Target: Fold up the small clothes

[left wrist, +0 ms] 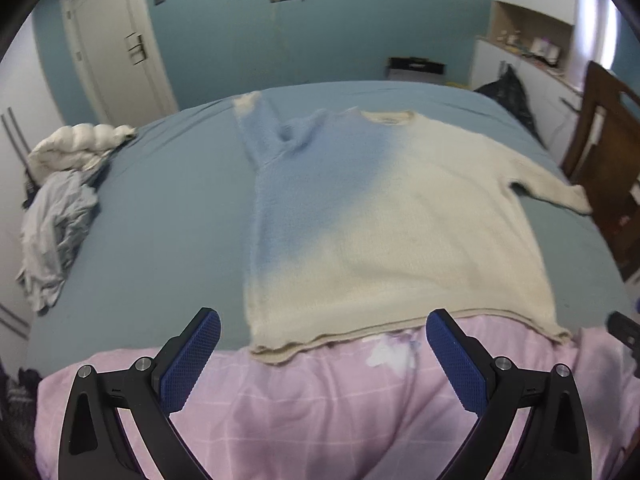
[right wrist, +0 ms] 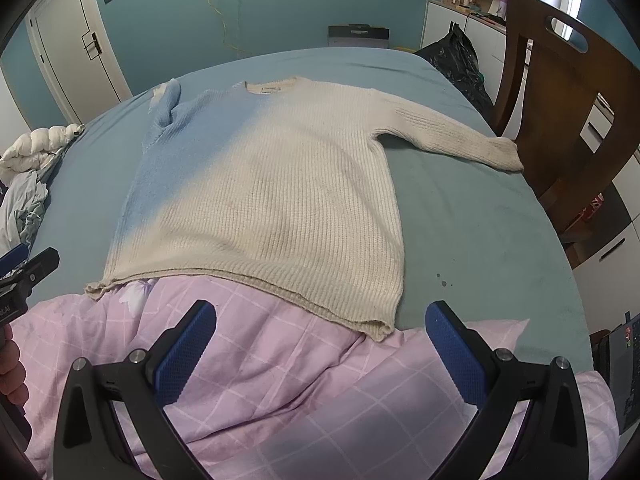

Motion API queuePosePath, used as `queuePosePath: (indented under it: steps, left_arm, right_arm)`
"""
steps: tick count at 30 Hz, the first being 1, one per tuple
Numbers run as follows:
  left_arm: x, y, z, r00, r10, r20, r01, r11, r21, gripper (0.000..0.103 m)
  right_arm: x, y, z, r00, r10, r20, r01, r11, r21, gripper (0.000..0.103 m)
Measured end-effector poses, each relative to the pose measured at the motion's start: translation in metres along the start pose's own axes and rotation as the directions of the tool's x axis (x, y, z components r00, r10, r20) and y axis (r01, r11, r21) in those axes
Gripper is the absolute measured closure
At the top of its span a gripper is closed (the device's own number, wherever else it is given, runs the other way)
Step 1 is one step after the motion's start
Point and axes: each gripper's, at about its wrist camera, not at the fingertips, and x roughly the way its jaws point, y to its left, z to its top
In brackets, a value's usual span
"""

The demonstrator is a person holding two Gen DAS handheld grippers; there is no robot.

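A knitted sweater (left wrist: 380,216) (right wrist: 272,184), cream fading to light blue on its left side, lies flat on the bed with its collar at the far end. Its right sleeve (right wrist: 452,136) stretches out toward the bed's right edge. The left sleeve (right wrist: 166,102) is bent up beside the shoulder. The hem (right wrist: 248,280) rests on a pink checked quilt (left wrist: 320,412) (right wrist: 304,392). My left gripper (left wrist: 323,332) stands open over the quilt, just short of the hem's left part, holding nothing. My right gripper (right wrist: 321,326) is open too, just before the hem's right corner.
The bed (left wrist: 160,216) (right wrist: 480,216) has a blue-green sheet. Crumpled white and grey clothes (left wrist: 64,184) (right wrist: 24,172) lie at its left edge. A brown wooden chair (right wrist: 560,104) stands close to the right side. A black bag (right wrist: 456,60) and white cabinets are at the far right.
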Motion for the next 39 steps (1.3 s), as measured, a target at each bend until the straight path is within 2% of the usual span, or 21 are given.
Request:
queuePosePath:
  steps: [4,7,12,16,19,21,24,26,29,31,33,35,36,37,38,39]
  left_arm:
    - [0.000,0.002,0.001,0.999,-0.016,0.038,0.016,1.000,0.011,0.000]
    - [-0.002,0.001,0.000,0.996,-0.056,0.073,0.053,0.998,0.036,0.000]
    - [0.008,0.001,0.003,0.997,-0.051,0.065,0.048,0.997,0.053,0.000]
    - [0.020,0.007,0.009,0.995,-0.080,0.061,0.077,0.996,0.041,0.000]
    - [0.031,0.008,0.012,0.996,-0.066,0.064,0.063,0.997,0.048,0.000]
    - [0.039,0.008,0.015,0.996,-0.048,0.069,0.043,0.997,0.062,0.000]
    - [0.051,0.005,0.015,0.995,-0.025,0.094,0.018,0.997,0.079,0.000]
    - [0.059,0.005,0.014,0.994,-0.028,0.110,0.019,0.997,0.077,0.000]
    - [0.074,0.008,0.015,0.994,-0.085,0.063,0.082,0.996,0.040,0.000]
    - [0.084,0.010,0.016,0.993,-0.111,0.032,0.111,0.994,0.014,0.000]
    - [0.091,0.008,0.016,0.994,-0.103,0.019,0.103,0.994,0.024,0.000]
    - [0.097,0.006,0.017,0.996,-0.091,0.019,0.090,0.995,0.049,0.000]
    - [0.099,0.005,0.017,0.996,-0.083,0.022,0.082,0.995,0.059,0.000]
    - [0.101,0.005,0.017,0.997,-0.075,0.021,0.074,0.995,0.065,0.000]
    - [0.104,0.005,0.017,0.997,-0.070,0.017,0.069,0.995,0.066,0.000]
    - [0.107,0.005,0.017,0.998,-0.069,0.012,0.068,0.996,0.064,0.000]
  right_arm:
    - [-0.002,-0.003,0.001,1.000,0.008,0.004,-0.008,1.000,0.004,0.001]
    - [-0.005,-0.009,0.001,1.000,0.010,0.021,-0.010,1.000,0.004,0.001]
    - [-0.001,-0.043,0.008,0.999,0.032,0.001,-0.032,0.997,0.067,0.001]
    - [0.009,-0.084,0.024,0.998,0.058,-0.022,-0.054,0.988,0.146,0.001]
    - [0.027,-0.129,0.038,0.994,0.101,-0.047,-0.085,0.958,0.273,0.001]
    - [0.046,-0.163,0.050,0.987,0.147,-0.070,-0.111,0.923,0.369,0.001]
    - [0.077,-0.208,0.066,0.979,0.168,-0.111,-0.099,0.882,0.460,0.001]
    - [0.094,-0.235,0.077,0.980,0.166,-0.110,-0.090,0.861,0.500,0.001]
    - [0.125,-0.276,0.090,0.975,0.216,-0.058,-0.138,0.787,0.602,0.001]
    - [0.148,-0.303,0.090,0.971,0.240,-0.023,-0.159,0.709,0.687,0.001]
    - [0.178,-0.331,0.091,0.965,0.264,0.015,-0.177,0.601,0.779,0.002]
    - [0.210,-0.357,0.091,0.951,0.299,0.083,-0.224,0.478,0.849,0.018]
    - [0.225,-0.367,0.093,0.946,0.305,0.104,-0.233,0.422,0.876,0.022]
    - [0.234,-0.374,0.095,0.945,0.304,0.118,-0.235,0.385,0.892,0.029]
    - [0.246,-0.383,0.098,0.949,0.287,0.132,-0.230,0.341,0.912,0.031]
    - [0.254,-0.390,0.103,0.954,0.261,0.146,-0.227,0.314,0.922,0.032]
